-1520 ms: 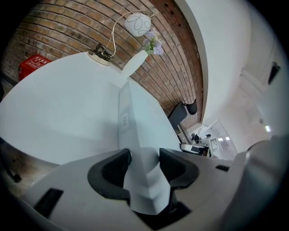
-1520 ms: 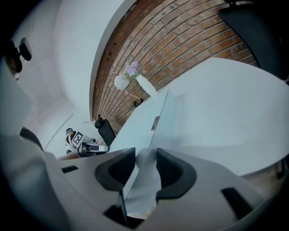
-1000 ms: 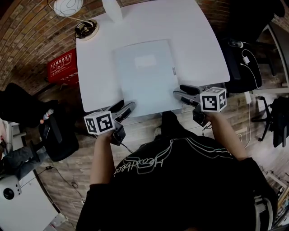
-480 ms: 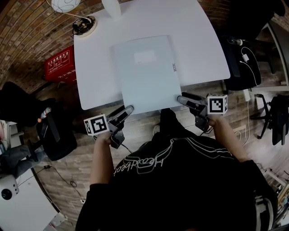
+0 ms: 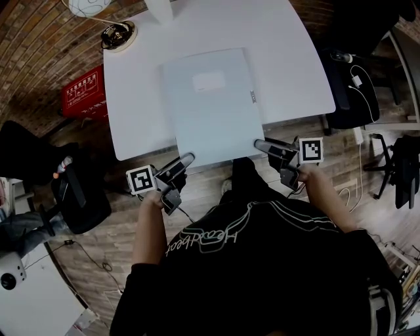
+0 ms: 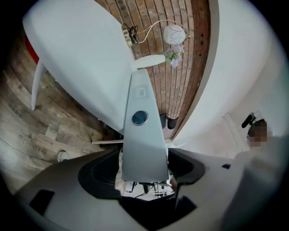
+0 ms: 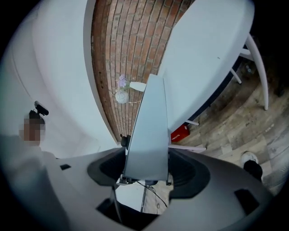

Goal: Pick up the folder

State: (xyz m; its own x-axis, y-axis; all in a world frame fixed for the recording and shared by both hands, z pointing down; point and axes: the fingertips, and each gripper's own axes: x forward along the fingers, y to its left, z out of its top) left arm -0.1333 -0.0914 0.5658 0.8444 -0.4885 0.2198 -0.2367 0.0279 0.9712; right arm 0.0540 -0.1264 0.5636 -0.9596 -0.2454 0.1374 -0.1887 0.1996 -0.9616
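A pale grey-blue folder (image 5: 210, 105) lies flat on the white table (image 5: 289, 59), its near end just over the table's front edge. My left gripper (image 5: 185, 161) is at the folder's near left corner and my right gripper (image 5: 264, 144) at its near right corner. Both are rolled on their sides. In the left gripper view the folder's spine (image 6: 142, 135), with a round finger hole, runs between the jaws of the left gripper (image 6: 144, 155). In the right gripper view the folder's edge (image 7: 149, 135) does the same in the right gripper (image 7: 145, 158). Both pairs of jaws have just been opening and stand wide.
A white vase (image 5: 159, 10) and a coiled cable on a dish (image 5: 119, 34) sit at the table's far left. A red crate (image 5: 84, 94) is on the floor to the left. Black chairs stand at the right (image 5: 351, 92) and near left (image 5: 79, 197).
Both grippers have rolled onto their sides, their marker cubes turning, and have sunk a little at the table's front edge. The folder has not moved on the table.
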